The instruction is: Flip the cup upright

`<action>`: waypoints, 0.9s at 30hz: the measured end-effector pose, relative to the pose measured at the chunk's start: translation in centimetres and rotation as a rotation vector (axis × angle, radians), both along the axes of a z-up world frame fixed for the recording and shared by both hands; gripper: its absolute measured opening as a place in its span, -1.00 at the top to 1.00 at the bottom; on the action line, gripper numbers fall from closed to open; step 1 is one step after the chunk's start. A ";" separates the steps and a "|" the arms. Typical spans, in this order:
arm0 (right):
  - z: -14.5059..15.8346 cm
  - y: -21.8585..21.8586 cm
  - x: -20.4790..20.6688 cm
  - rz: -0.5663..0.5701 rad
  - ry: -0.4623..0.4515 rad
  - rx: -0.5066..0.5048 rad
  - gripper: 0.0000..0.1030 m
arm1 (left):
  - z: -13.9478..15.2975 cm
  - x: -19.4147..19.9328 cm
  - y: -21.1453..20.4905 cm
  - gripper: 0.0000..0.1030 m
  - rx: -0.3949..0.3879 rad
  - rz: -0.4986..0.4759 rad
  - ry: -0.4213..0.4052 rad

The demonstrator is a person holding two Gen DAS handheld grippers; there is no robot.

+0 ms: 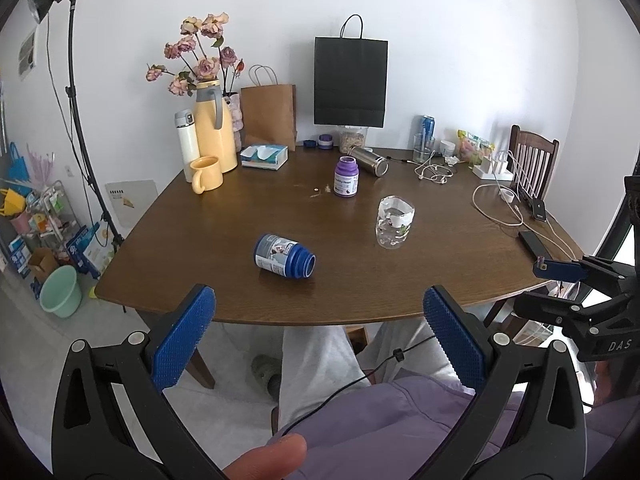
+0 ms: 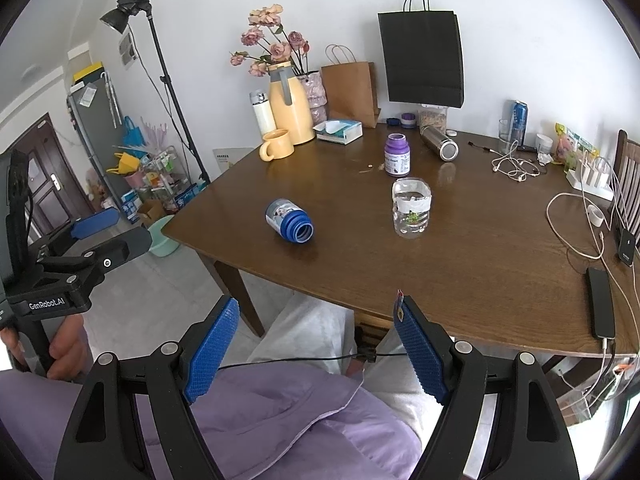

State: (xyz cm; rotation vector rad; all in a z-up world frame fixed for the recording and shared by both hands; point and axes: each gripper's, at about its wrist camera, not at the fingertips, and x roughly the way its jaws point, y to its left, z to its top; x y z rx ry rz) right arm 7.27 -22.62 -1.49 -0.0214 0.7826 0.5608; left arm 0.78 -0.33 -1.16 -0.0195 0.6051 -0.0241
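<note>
A blue cup with a white label lies on its side on the brown table, its open ribbed mouth facing the near right. My left gripper is open and empty, held over the person's lap just short of the table's front edge, with the cup ahead and slightly left. My right gripper is open and empty too, below the table edge, the cup ahead of it. Each gripper shows at the side of the other view: right gripper, left gripper.
A clear jar stands right of the cup, a purple bottle behind it. A steel flask lies on its side. A yellow mug, jug, bags, cables and a phone fill the table's edges.
</note>
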 end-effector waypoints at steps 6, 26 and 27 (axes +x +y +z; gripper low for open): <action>0.0 0.0 -0.2 0.000 -0.013 -0.008 -0.63 | 0.3 0.2 0.2 -1.00 -0.002 -0.005 -0.002; 0.0 0.2 0.1 -0.007 -0.017 -0.009 -0.63 | -0.3 0.2 0.4 -1.00 -0.002 -0.020 0.003; 0.1 0.3 0.0 -0.006 -0.020 -0.011 -0.63 | -0.2 0.2 0.4 -1.00 0.000 -0.022 0.003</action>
